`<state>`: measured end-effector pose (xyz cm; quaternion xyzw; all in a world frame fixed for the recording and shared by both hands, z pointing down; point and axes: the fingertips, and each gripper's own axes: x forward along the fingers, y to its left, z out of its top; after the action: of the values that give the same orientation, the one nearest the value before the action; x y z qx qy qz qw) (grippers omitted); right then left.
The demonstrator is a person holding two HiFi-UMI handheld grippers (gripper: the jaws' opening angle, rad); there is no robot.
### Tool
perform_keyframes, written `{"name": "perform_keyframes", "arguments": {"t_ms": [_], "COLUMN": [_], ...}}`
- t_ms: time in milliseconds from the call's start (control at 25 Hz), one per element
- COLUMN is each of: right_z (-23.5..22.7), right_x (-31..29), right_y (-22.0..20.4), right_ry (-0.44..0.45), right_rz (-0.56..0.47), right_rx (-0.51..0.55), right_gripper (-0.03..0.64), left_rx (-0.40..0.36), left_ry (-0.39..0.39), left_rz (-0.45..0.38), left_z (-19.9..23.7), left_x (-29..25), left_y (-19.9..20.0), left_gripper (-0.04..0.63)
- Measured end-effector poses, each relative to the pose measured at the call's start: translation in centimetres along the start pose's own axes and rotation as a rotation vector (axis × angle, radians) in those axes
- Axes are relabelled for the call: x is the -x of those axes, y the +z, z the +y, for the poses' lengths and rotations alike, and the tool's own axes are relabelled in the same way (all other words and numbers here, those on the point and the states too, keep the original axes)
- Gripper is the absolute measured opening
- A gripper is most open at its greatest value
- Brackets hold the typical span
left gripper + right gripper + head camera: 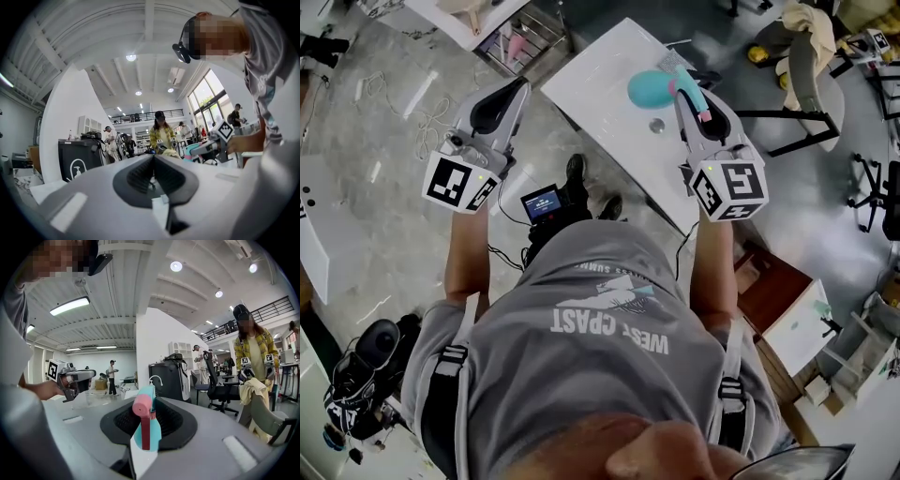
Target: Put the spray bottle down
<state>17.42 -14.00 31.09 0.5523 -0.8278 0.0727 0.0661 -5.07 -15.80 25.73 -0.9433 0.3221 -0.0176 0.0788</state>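
In the head view the spray bottle (pixel 649 89), teal with a pink nozzle, hangs over the white table (pixel 600 84). My right gripper (pixel 681 82) is shut on it near its neck. In the right gripper view the bottle (pixel 149 427) stands between the dark pads, pink nozzle (pixel 142 405) toward the camera. My left gripper (pixel 517 89) hovers over the floor left of the table. In its own view the left gripper (pixel 153 174) is shut, pads meeting with nothing between them. The bottle (pixel 193 150) shows small at the right of that view.
A small round disc (pixel 656 125) lies on the table near the bottle. A wire basket (pixel 525 37) stands beyond the table's left corner. An office chair (pixel 811 66) draped with yellow cloth is at the far right. A small screen device (pixel 542 202) sits by my feet. People stand in the background.
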Motion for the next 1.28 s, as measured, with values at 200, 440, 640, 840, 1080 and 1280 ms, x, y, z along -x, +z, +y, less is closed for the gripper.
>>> {"name": "perform_keyframes", "arguments": {"t_ms": [200, 440, 640, 840, 1080, 1280], "right_z": [-1.3, -2.6, -3.7, -5.0, -6.6, -7.7], "right_x": [-3.3, -7.8, -11.4, -15.4, -19.4, -22.3], "right_y": [-0.3, -1.4, -2.7, -4.9, -7.5, -10.0], "right_ry": [-0.02, -0.039, -0.055, -0.072, -0.096, -0.107], "right_rz": [0.032, 0.063, 0.082, 0.128, 0.165, 0.201], "right_rx": [-0.008, -0.017, -0.011, 0.007, 0.028, 0.044], "right_gripper": [0.087, 0.087, 0.087, 0.087, 0.087, 0.087], "left_rx": [0.025, 0.059, 0.089, 0.12, 0.159, 0.2], "left_ry": [-0.006, -0.008, -0.01, -0.007, 0.001, 0.009], "left_rz": [0.008, 0.037, 0.055, 0.076, 0.105, 0.132], "left_z": [3.2, 6.6, 8.5, 10.2, 11.8, 12.6], "left_x": [-1.8, -3.5, -4.6, -5.4, -6.3, -6.6], "left_y": [-1.2, -3.9, -6.1, -8.1, -10.9, -13.6], "left_gripper": [0.003, 0.003, 0.003, 0.003, 0.003, 0.003]}}
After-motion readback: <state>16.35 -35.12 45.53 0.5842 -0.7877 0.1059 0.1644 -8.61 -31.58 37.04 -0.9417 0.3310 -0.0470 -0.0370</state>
